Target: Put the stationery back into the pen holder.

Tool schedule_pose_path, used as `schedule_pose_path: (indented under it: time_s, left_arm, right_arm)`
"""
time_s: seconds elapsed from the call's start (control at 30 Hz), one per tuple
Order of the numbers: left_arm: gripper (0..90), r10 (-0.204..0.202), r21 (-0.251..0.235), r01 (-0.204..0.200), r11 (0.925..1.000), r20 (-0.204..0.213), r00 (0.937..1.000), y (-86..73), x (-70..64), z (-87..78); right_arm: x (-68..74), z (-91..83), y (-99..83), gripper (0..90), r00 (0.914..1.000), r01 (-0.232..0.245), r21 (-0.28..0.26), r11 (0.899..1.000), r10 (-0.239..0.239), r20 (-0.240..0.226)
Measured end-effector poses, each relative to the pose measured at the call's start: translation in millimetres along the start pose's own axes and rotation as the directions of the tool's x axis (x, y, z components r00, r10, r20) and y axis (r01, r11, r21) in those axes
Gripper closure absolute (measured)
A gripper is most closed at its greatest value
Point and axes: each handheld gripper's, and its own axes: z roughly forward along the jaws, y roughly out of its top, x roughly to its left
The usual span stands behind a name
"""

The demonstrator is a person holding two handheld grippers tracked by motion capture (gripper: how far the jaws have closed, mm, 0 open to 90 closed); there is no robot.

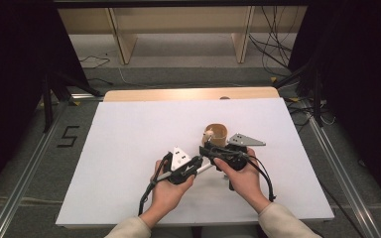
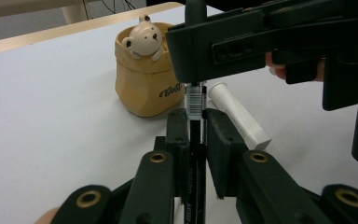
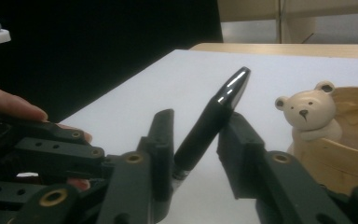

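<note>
Hands meet near the middle of the white table [image 1: 129, 148], each with a gripper, close in front of a tan pot [image 1: 217, 134] that has a small bear [image 1: 209, 134] perched on its rim. The left gripper [image 1: 197, 163] points right and a bit away from the person; the right gripper [image 1: 206, 150] points left, so the two tips come almost together just before the pot.

From the left gripper view, its jaws are clenched on a black pen [image 2: 195, 154], which runs straight up between the pads with a barcode label [image 2: 194, 100] just above them. The pen's upper end goes up into the right gripper [image 2: 223, 42], which crosses the top of that view. Beyond, the pot [image 2: 142, 79] stands on the table [image 2: 51, 116] with the bear [image 2: 143, 41] peeping over the rim, and a white cap [image 2: 237, 114] lies on the table just to the right of the pot.

From the right gripper view, a glossy black piece, the pen's cap or end [image 3: 212, 121], slants up between the jaws. The left jaw lies against it and the right jaw touches it near the top, so the grip looks closed on it, though loosely. The bear [image 3: 307, 112] and the pot [image 3: 345, 140] sit just to the right, and fingers [image 3: 14, 107] of the other hand show at the left
</note>
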Motion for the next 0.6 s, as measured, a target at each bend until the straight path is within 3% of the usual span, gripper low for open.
schedule_pose_path:
  time_s: [0.3,0.5,0.6]
  left_arm:
    - [79.7,0.001,-0.042,0.0,0.9991,0.017,0.9999,2.3,-2.7,-2.0]
    - [78.2,0.013,-0.065,-0.011,0.9978,0.035,0.9993,6.3,-2.5,-6.2]
    - [67.7,0.018,-0.054,-0.016,0.9984,0.04,0.999,5.4,-0.6,-8.5]
  right_arm:
    - [4.5,-6.6,5.2,79.8,0.9956,-0.067,-0.025,0.997,0.065,-0.067]
    - [10.8,-12.3,12.5,80.1,0.998,-0.014,-0.035,0.999,0.012,-0.063]
    - [14.0,-14.7,16.6,80.1,0.9981,0.043,-0.04,0.998,-0.045,-0.042]
